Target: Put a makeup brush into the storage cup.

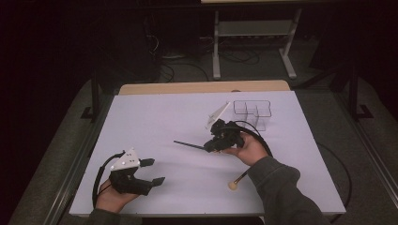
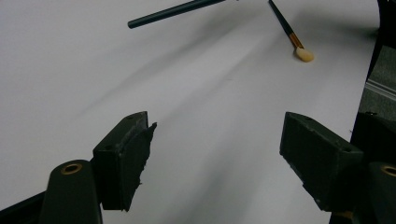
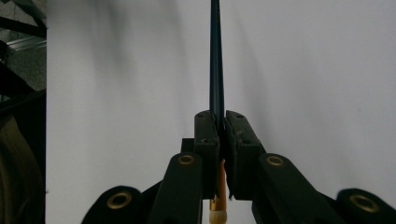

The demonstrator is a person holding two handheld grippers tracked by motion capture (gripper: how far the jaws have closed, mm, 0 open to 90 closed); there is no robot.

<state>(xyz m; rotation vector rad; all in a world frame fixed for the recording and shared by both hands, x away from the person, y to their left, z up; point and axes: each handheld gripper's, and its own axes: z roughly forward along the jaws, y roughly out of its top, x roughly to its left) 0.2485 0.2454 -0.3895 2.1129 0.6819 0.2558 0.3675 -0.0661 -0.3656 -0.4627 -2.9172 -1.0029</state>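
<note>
1. Right gripper (image 1: 212,146), high view: it is seen lifted over the white table (image 1: 155,122), clamped on a dark-handled makeup brush (image 1: 188,145) whose thin handle projects to the left. A clear compartmented organizer (image 1: 252,112) stands just behind the hand. A second brush (image 1: 237,180) with a pale tip lies on the table beside the right sleeve. The left gripper (image 1: 152,171) is held low at the near left, jaws spread and empty.

2. Left gripper view: the jaws stand wide apart with bare table between them. The held brush handle (image 2: 175,11) and the lying brush (image 2: 294,39) are seen far ahead, well apart from these jaws.

3. Right gripper view: the pads are pressed together on the brush (image 3: 216,70), close to its gold ferrule; the bristle end (image 3: 217,215) hangs behind the jaws.

4. Step in hand, as judged: transfer of the held brush to the organizer. The clamp should be kept firm, since the long handle can pivot. The handle should be tipped toward upright before a compartment is approached, and release should be withheld until the brush is inside the walls.
</note>
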